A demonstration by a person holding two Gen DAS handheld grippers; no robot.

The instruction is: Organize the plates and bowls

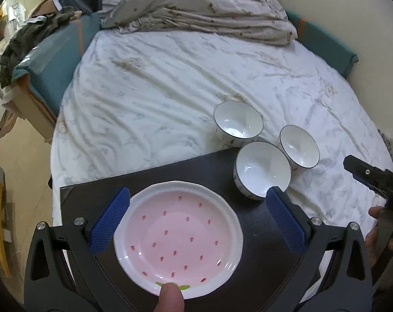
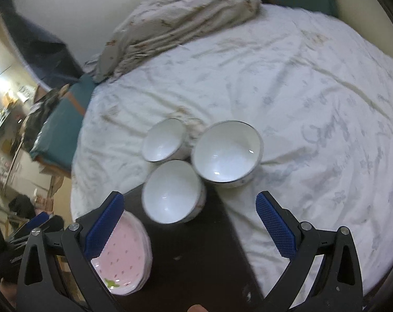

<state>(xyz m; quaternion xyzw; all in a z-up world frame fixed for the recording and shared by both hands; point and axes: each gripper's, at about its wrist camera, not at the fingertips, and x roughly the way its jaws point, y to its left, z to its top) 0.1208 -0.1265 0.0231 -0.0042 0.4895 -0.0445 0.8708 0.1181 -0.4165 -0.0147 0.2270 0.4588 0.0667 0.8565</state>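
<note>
I have both claws spread wide and holding nothing. My left gripper [image 1: 196,208] hangs over the pink plate [image 1: 178,239], low centre of its view, on the dark board [image 1: 212,166]; in the right view it looks like a stack of plates. My right gripper [image 2: 189,215] faces three bowls at mid-frame: the near bowl [image 2: 171,191] on the board, the large bowl [image 2: 227,152] and the far bowl [image 2: 163,140] on the sheet [image 2: 300,104] (soft, so bowls may tip). I'd pinch the near bowl's rim squarely, lift straight, and nest it gently.
</note>
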